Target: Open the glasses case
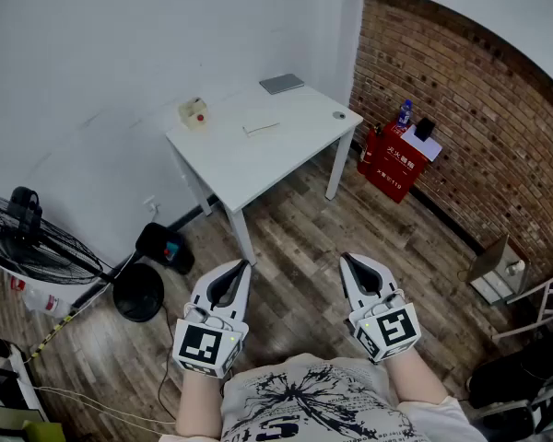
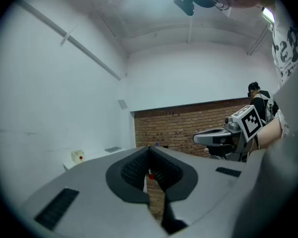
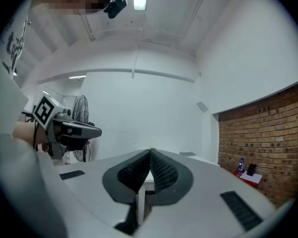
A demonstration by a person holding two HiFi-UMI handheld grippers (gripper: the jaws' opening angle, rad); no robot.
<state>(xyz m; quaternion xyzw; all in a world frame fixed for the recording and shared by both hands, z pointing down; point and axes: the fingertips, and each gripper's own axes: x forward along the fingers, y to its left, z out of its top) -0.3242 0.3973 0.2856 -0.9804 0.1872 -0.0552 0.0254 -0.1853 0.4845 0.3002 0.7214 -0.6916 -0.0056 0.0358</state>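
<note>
A white table [image 1: 258,159] stands well ahead of me against the wall. On it lie a flat grey object [image 1: 282,83] at the far corner, a thin pale oblong object [image 1: 261,129] near the middle, a cream box with a red button [image 1: 194,113] and a small dark item [image 1: 339,115]. I cannot tell which of them is the glasses case. My left gripper [image 1: 242,265] and right gripper [image 1: 347,259] are held close to my body over the wooden floor, far from the table. Both are shut with nothing in them, as the left gripper [image 2: 149,148] and right gripper [image 3: 150,151] views confirm.
A red box [image 1: 394,159] sits on the floor by the brick wall [image 1: 461,109], right of the table. A floor fan [image 1: 28,238] and a round black base [image 1: 136,293] stand at the left. A metal rack [image 1: 511,279] is at the right.
</note>
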